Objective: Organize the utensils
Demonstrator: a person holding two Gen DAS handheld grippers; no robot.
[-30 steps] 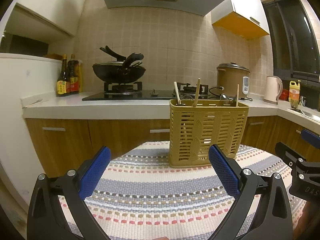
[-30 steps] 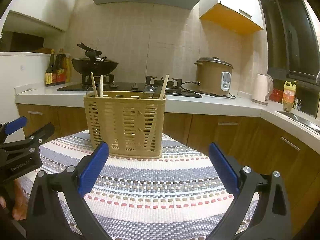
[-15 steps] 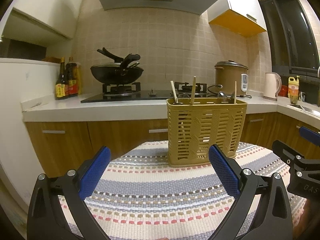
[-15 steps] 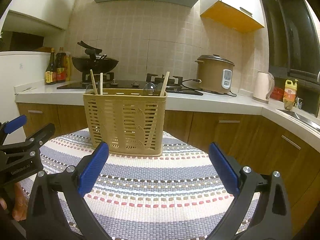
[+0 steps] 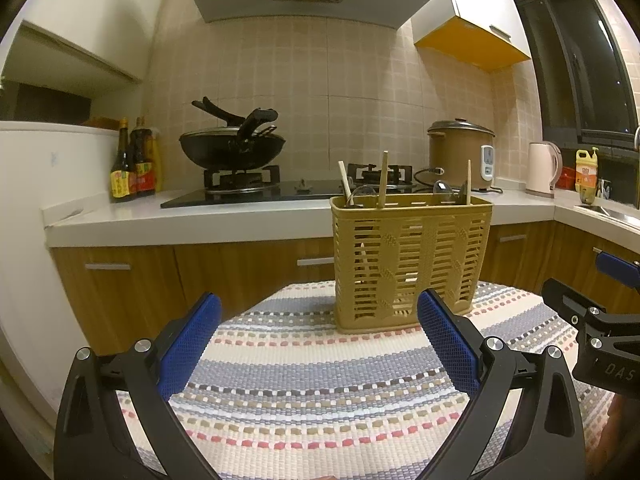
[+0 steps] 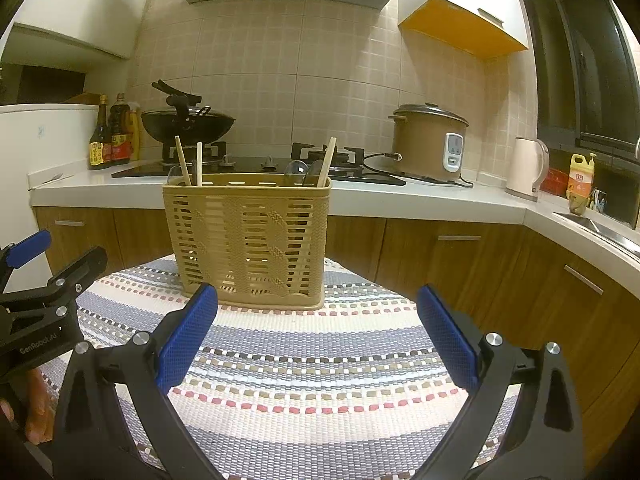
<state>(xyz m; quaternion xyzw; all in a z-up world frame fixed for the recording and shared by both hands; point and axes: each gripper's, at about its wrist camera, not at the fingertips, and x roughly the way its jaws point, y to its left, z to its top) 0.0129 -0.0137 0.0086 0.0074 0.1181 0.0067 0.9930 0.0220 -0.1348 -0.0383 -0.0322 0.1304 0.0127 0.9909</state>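
The tan utensil basket stood upright on the striped mat, chopsticks and spoons already inside, while the left gripper and right gripper hovered before it, jaws apart and empty, seemingly because nothing loose remained.
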